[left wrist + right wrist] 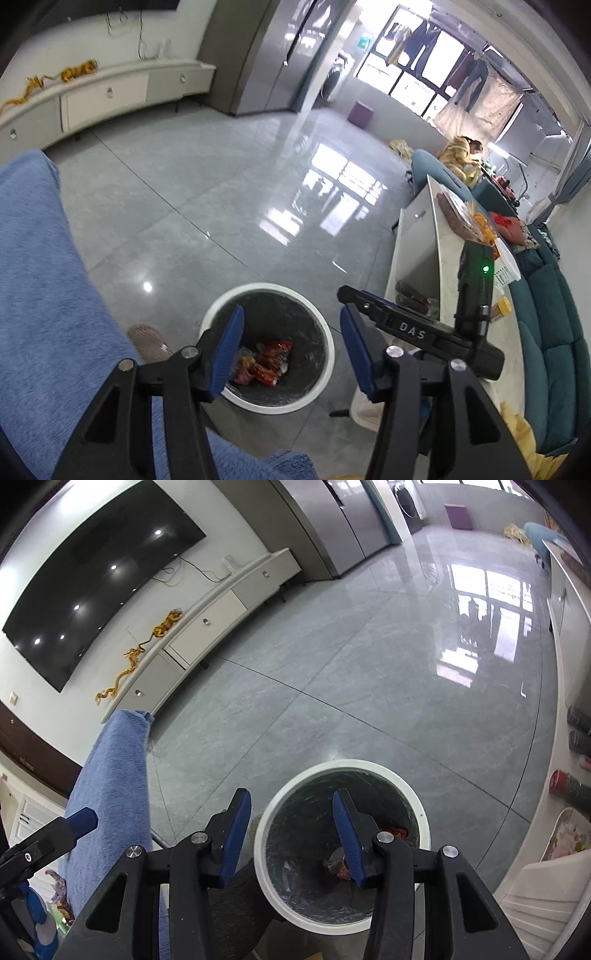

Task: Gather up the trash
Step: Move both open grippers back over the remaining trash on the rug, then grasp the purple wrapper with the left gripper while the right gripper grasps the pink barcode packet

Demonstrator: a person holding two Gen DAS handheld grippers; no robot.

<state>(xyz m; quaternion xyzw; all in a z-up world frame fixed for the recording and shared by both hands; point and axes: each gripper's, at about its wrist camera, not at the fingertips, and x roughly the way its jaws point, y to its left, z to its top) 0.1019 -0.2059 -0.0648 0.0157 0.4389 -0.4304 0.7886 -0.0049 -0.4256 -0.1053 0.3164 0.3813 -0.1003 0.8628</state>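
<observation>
Blue pads line both pairs of jaws, and both pairs stand apart with nothing between them. The left gripper [291, 347] hangs over a white bin [221, 310] with a dark liner, which stands on the grey tiled floor [207, 192]. At the bin's bottom lie red and orange snack wrappers [267, 360]; their print is too small to read. The right gripper [291, 834] hangs over the same bin [421, 812], and a bit of red wrapper [397, 830] shows past its right finger.

In the left wrist view the right gripper [417, 332] comes in from the right, and its black body bears the white letters "DAS". A green light [486, 268] glows on the dark unit mounted above it. In the right wrist view the left gripper's blue tip [83, 819] shows at the left edge.

Blue cloth [40, 280] fills the left side of the left wrist view. A white counter [448, 280] to the right of the bin carries snack packets and a plate; no writing on them is legible. Beyond it runs a teal sofa [554, 325]. A dark TV [96, 587] hangs on the far wall above a low white cabinet [207, 616], on which a golden dragon figure [147, 646] lies.
</observation>
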